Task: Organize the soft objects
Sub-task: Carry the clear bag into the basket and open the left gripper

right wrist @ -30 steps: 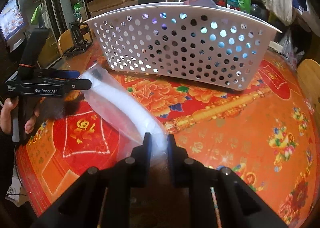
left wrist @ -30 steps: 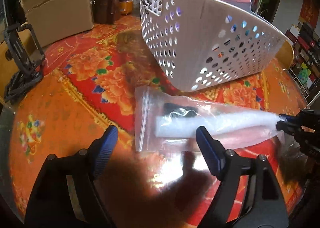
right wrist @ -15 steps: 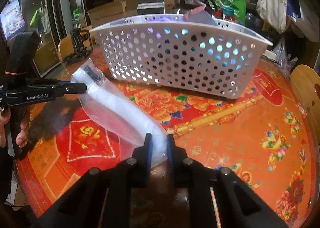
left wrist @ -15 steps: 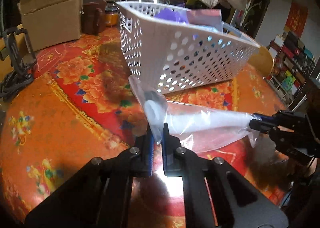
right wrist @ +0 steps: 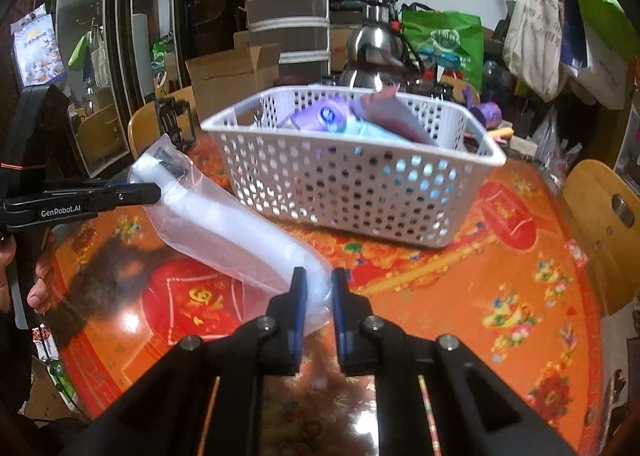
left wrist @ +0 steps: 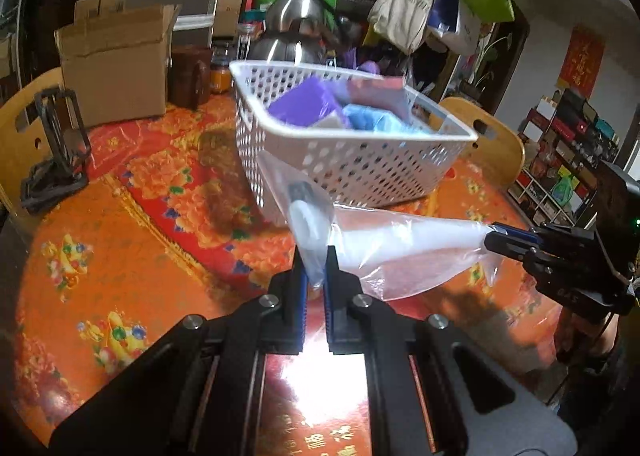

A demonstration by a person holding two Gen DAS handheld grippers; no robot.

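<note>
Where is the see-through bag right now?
The clear bag hangs above the red table, just in front of the white basket, pinched between the left gripper and right gripper.

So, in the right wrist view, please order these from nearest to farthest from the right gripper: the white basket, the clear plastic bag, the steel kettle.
From the right gripper:
1. clear plastic bag, clamped in its jaws, stretching left.
2. white basket, ahead on the table.
3. steel kettle, behind the basket.

In my right wrist view, at nine o'clock, my left claw [right wrist: 154, 192] bears white lettering "GenRobot.AI" along its side; other print stays unreadable.
</note>
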